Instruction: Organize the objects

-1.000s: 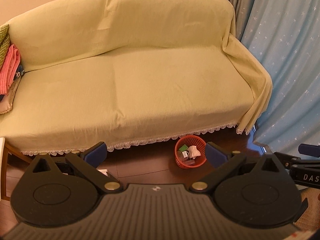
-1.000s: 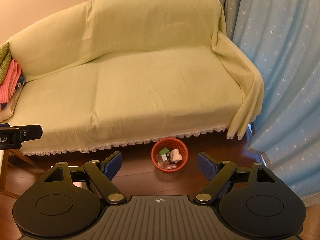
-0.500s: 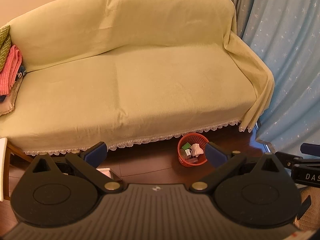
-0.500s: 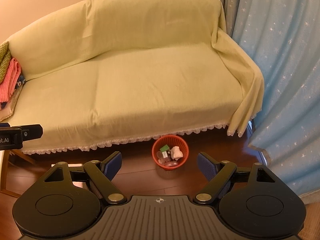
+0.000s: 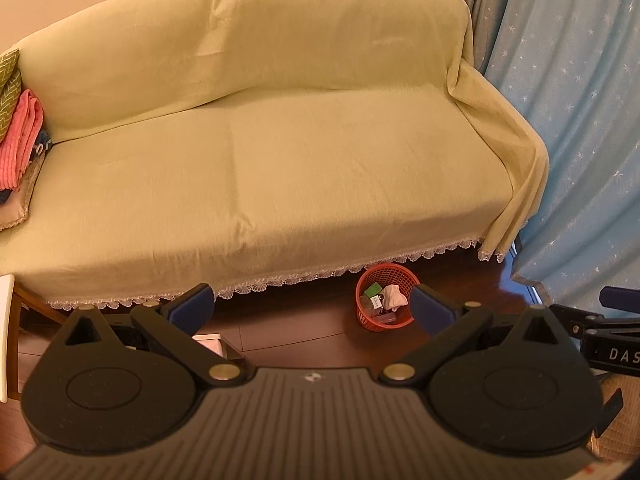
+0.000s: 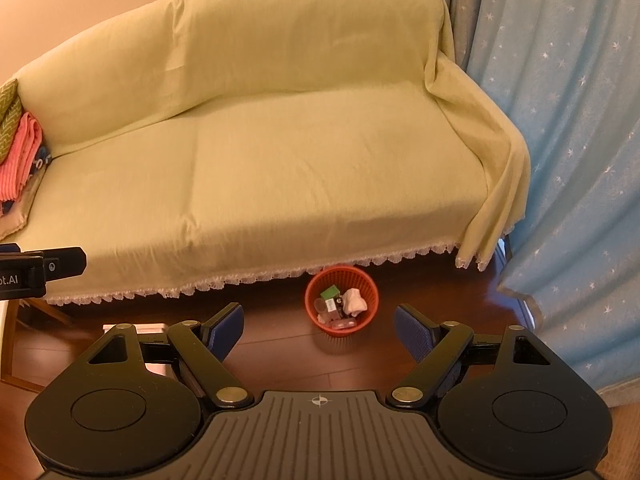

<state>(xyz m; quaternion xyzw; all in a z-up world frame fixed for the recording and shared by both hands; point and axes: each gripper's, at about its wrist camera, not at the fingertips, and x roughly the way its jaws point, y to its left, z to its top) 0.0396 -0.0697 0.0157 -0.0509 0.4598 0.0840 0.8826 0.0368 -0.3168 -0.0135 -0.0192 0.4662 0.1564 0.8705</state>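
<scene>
At the bottom of each wrist view the left gripper (image 5: 312, 306) and right gripper (image 6: 319, 328) hold their blue-padded jaws wide apart with nothing between them. Just beyond, low centre of the frame, a round orange mesh basket (image 6: 320, 286) stands on the dark wood floor (image 6: 276, 354), holding a green box (image 6: 330, 293), a crumpled white cloth (image 6: 354, 300) and other small items. Behind it, a sofa (image 6: 280, 140) under a pale green lace-edged cover fills mid-frame; folded pink fabric (image 6: 20, 160) sits at left, a blue starred curtain (image 6: 568, 120) at right.
</scene>
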